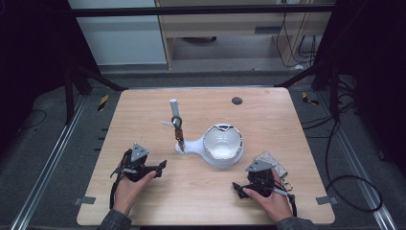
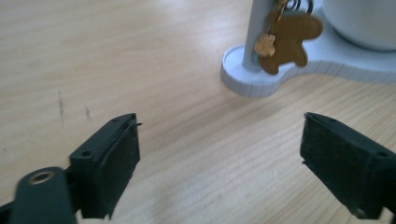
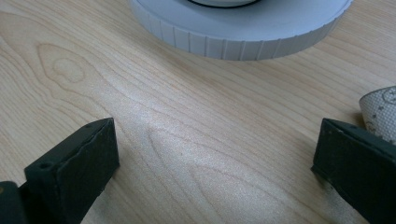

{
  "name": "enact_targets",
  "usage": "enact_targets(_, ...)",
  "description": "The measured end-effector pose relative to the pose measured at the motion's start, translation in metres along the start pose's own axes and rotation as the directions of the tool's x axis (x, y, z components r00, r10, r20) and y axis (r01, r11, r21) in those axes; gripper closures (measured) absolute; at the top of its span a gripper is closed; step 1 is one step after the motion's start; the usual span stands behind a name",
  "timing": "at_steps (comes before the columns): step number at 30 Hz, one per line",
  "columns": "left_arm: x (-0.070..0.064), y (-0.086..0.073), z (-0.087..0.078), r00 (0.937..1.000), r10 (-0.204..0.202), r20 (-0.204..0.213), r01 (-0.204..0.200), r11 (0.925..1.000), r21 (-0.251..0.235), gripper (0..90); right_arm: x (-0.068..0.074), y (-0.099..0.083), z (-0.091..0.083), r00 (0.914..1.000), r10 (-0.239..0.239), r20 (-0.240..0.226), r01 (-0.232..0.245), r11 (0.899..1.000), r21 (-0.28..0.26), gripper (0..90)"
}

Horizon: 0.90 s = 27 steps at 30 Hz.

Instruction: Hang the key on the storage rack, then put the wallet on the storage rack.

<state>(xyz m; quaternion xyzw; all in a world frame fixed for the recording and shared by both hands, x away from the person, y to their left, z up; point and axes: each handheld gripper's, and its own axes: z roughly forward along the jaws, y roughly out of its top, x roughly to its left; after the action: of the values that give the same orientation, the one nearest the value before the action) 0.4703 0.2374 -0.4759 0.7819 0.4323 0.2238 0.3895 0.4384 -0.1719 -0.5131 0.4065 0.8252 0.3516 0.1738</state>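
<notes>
High view: both grippers low on the table, jaws spread, holding nothing.
Left gripper (image 1: pixel 162 167) points at the white stand (image 1: pixel 210 152), where a brown keyring charm (image 2: pixel 289 42) hangs on its post; right gripper (image 1: pixel 238 188) sits beside a grey pouch (image 1: pixel 273 162), wood (image 1: pixel 143 110) bare between.

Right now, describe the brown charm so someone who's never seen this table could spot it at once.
Start at the white stand in the middle of the wooden table, the one carrying a white bowl. At its narrow left end a thin white post rises, and the brown charm hangs against it by a ring. It is flat, tan and gingerbread-man shaped, the only brown piece on the all-white stand.
</notes>
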Motion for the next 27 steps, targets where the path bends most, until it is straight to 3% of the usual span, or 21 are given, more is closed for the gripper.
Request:
enact_targets(2,0.002,-0.005,0.001,1.0000,0.003,-0.009,-0.003,1.0000,0.004,8.1,0.000,0.000,-0.001,1.0000,0.003,0.000,-0.003,1.000,-0.006,5.6)
enact_targets(4,0.007,-0.009,0.002,1.0000,-0.006,-0.008,0.007,0.9999,0.015,6.3,-0.001,0.002,-0.007,0.9999,-0.014,0.001,0.014,1.000,-0.018,4.4)
enact_targets(8,0.014,-0.013,0.006,0.9997,-0.019,-0.018,0.020,0.9989,0.043,6.1,-0.006,0.013,-0.028,0.9999,-0.012,0.009,0.012,0.999,-0.041,5.3)
enact_targets(10,0.015,-0.015,0.009,0.9997,-0.015,-0.020,0.016,0.9986,0.050,5.9,-0.012,0.018,-0.040,0.9992,-0.033,0.024,0.034,0.999,-0.042,5.8)
enact_targets(13,0.016,-0.017,0.011,0.9994,-0.018,-0.029,0.020,0.9976,0.067,5.6,-0.025,0.023,-0.052,0.9980,-0.041,0.048,0.041,0.999,-0.013,6.1)
enact_targets(17,0.013,-0.020,0.014,0.9997,-0.014,-0.021,0.016,0.9958,0.090,5.5,-0.038,0.025,-0.064,0.9984,-0.019,0.054,0.017,0.999,0.051,6.3)
enact_targets(22,0.012,-0.021,0.015,0.9995,-0.019,-0.026,0.022,0.9956,0.091,4.9,-0.050,0.024,-0.070,0.9981,-0.016,0.059,0.009,0.993,0.119,7.4)
enact_targets(27,0.013,-0.024,0.020,0.9992,-0.022,-0.033,0.026,0.9918,0.125,4.9,-0.060,0.023,-0.074,0.9990,-0.004,0.045,-0.004,0.986,0.166,8.9)
